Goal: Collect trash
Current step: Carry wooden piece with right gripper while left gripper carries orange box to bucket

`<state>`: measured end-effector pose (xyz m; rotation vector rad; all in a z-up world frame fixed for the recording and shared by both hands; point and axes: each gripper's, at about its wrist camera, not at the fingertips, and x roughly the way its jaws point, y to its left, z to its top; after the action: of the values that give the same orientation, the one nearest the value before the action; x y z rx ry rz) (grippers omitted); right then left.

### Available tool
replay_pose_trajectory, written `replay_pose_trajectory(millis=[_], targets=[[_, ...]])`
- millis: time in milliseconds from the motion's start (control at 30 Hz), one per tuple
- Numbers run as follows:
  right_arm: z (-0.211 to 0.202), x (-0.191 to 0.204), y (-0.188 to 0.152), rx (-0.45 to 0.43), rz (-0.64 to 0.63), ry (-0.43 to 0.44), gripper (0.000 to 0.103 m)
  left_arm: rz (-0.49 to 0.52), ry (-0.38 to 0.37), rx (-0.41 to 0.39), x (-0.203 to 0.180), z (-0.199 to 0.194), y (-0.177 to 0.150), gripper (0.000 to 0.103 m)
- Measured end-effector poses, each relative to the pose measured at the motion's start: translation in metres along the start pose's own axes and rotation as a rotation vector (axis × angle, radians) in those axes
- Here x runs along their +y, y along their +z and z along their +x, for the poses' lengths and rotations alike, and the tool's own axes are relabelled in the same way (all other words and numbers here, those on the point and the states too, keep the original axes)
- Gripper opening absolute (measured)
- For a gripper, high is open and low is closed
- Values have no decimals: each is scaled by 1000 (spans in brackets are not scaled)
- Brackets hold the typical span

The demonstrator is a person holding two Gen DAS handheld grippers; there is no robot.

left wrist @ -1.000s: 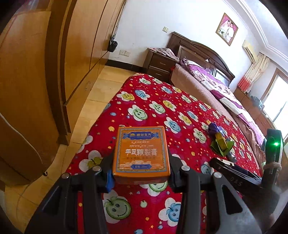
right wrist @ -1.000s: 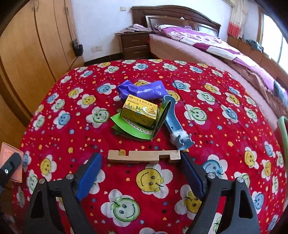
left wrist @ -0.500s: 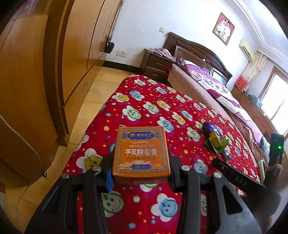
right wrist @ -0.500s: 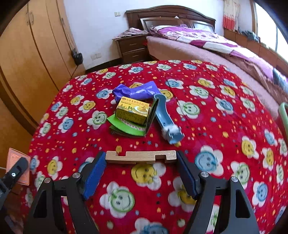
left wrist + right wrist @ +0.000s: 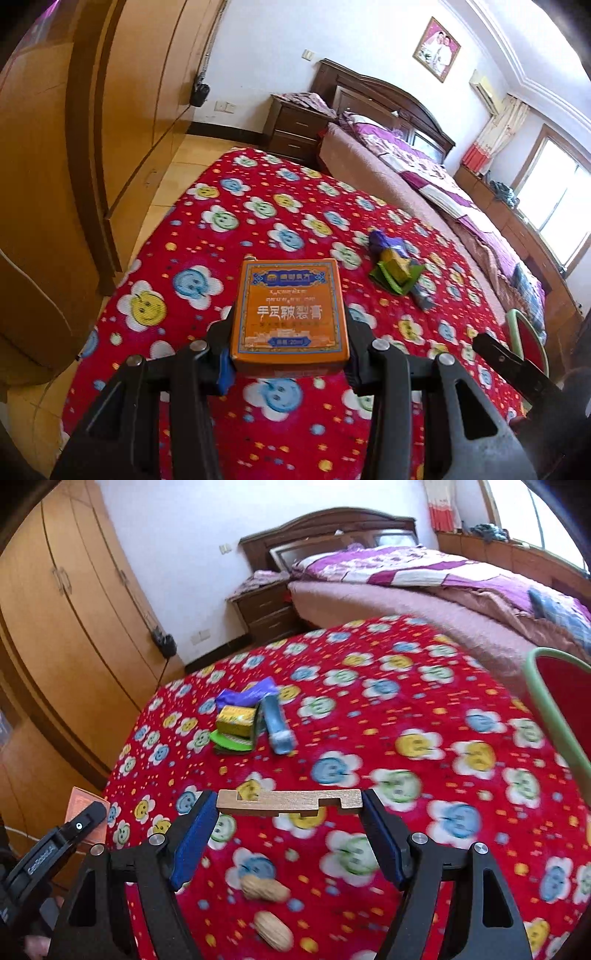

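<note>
My left gripper (image 5: 290,334) is shut on a flat orange box (image 5: 290,310), held above the red flower-print cloth (image 5: 229,236). In the right wrist view my right gripper (image 5: 289,806) is shut on a notched wooden strip (image 5: 332,798), which spans its blue pads (image 5: 192,838) and hangs clear of the cloth. Farther off lies a small pile: a purple wrapper (image 5: 245,696), a yellow carton (image 5: 236,720), a green packet (image 5: 232,744) and a blue tube (image 5: 277,727). Two peanuts (image 5: 264,888) lie on the cloth under the right gripper.
A green-framed red chair (image 5: 554,709) stands at the table's right edge. Wooden wardrobes (image 5: 74,627) line the left side, with a narrow strip of floor between. A bed (image 5: 424,590) and a nightstand (image 5: 266,609) are behind the table.
The right gripper closed on the wooden strip, lifted it off the cloth and drew back; two peanuts came into view below. The left gripper rose a little with the orange box.
</note>
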<state>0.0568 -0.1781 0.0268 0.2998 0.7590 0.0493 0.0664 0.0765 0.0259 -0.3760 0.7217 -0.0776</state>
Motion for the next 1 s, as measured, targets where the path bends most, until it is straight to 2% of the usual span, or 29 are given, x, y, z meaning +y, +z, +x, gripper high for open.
replay_pose_trajectory(millis=[533,1000], targets=[[-88,-99,-2,-180,168,-64,78,160,-123,22,-91,-21,-11,46],[-127,-200,3,-305,331,-204,78,295,-268,84,-198,4,-16,46]])
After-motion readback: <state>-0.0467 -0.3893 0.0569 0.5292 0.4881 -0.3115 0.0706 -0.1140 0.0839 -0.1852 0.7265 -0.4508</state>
